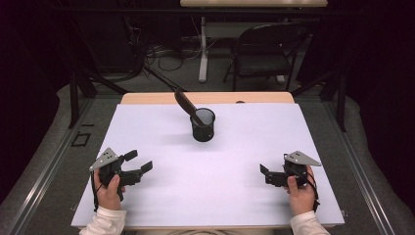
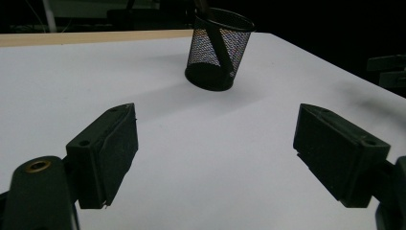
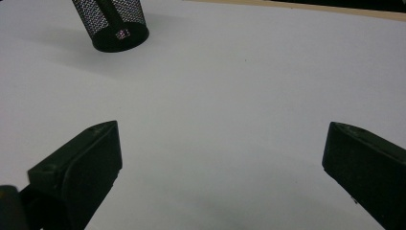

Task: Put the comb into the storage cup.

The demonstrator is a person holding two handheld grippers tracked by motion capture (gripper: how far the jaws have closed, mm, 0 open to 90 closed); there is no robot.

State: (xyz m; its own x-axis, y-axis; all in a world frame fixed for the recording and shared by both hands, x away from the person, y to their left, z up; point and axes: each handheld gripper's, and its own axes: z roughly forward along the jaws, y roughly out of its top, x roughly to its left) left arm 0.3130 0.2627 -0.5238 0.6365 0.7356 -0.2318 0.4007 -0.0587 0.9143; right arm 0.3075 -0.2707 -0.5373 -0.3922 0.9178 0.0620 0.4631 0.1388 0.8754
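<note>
Mesh cup (image 1: 203, 125), black wire, stands upright on the white table sheet (image 1: 220, 196), toward the far edge and about mid-width; taken here as landmark. Inside it a dark brown tool (image 1: 187, 106) leans w/ its handle out over the rim, tilted up and to the left-far side of the cup in the high view; its lower end is hidden by the mesh. Left gripper (image 1: 139, 164) lies on the near-left side of the cup, well apart from it, held in the person's left hand (image 1: 108, 188), grey plate on top. Its jaws stand wide apart w/ nothing between them: in the left gripper view the cup (image 2: 218, 49) sits beyond the gap, and only bare sheet shows between the pads (image 2: 119, 143). Right gripper (image 1: 265, 174) lies on the near-right side of the cup, also well apart, held in the right hand (image 1: 301, 192). Its jaws are likewise spread wide and empty; in the right gripper view the cup (image 3: 113, 23) sits far off to the upper left, w/ plain sheet between the fingers (image 3: 91, 163). Neither gripper touches cup or tool. Behind the cup, beyond the table's wooden edge, a folding chair (image 1: 266, 49) stands on the floor.
</note>
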